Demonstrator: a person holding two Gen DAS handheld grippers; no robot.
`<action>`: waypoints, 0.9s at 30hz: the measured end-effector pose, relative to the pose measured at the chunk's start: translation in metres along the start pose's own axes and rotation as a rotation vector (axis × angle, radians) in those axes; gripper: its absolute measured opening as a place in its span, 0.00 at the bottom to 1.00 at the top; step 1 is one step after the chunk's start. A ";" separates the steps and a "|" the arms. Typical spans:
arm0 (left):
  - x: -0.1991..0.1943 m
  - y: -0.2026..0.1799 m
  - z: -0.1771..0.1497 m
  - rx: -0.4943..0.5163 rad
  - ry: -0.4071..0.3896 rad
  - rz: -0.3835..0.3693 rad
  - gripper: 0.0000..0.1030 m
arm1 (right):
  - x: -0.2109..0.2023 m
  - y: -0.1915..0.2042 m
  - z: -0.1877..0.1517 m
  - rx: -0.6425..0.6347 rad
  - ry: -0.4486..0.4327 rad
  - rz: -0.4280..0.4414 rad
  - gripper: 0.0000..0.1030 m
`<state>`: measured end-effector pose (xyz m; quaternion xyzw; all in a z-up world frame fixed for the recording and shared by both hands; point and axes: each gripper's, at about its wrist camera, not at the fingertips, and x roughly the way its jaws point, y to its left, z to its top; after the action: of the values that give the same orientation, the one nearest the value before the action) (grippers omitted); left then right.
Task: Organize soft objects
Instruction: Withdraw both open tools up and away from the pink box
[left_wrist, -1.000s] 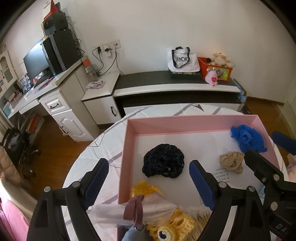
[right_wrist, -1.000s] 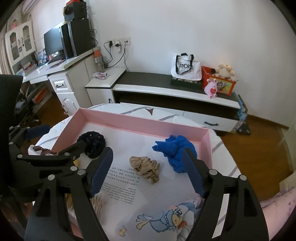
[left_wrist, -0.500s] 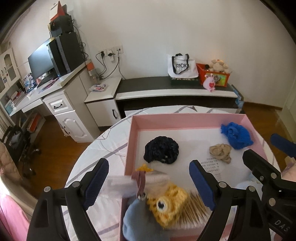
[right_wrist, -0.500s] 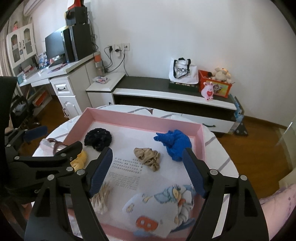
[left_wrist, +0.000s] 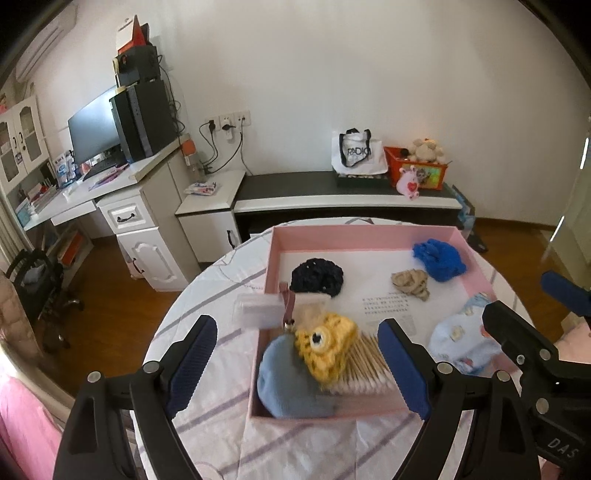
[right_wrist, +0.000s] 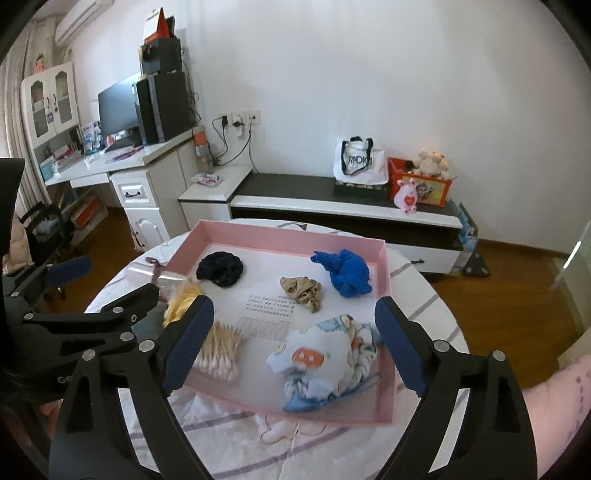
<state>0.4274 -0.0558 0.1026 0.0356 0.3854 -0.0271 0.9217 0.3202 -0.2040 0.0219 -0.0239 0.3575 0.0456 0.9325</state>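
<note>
A pink tray sits on a round table. In it lie a black knit piece, a blue knit piece, a tan cloth wad, a printed baby cloth, a yellow crocheted toy on a blue-grey pouch, cotton swabs and a clear packet. My left gripper is open above the tray's near left corner. My right gripper is open above the baby cloth.
The table has a white striped cloth. Behind stand a low black-and-white cabinet with a tote bag and toy box, and a desk with a monitor. A chair is at left.
Both grippers have pulled back and up from the tray. The yellow toy, pouch and packet, earlier at the frame's bottom edge, now lie in full view in the tray's near left corner.
</note>
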 end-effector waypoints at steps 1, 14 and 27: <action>-0.006 0.000 -0.004 -0.003 -0.005 -0.002 0.84 | -0.006 0.001 -0.003 0.003 -0.008 0.002 0.85; -0.087 0.005 -0.071 -0.039 -0.060 -0.023 0.86 | -0.069 0.010 -0.047 0.001 -0.103 -0.007 0.94; -0.193 -0.001 -0.118 -0.061 -0.286 -0.006 0.97 | -0.157 0.026 -0.079 0.009 -0.299 -0.042 1.00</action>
<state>0.2080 -0.0420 0.1575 0.0021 0.2510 -0.0227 0.9677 0.1489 -0.1946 0.0681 -0.0202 0.2144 0.0276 0.9761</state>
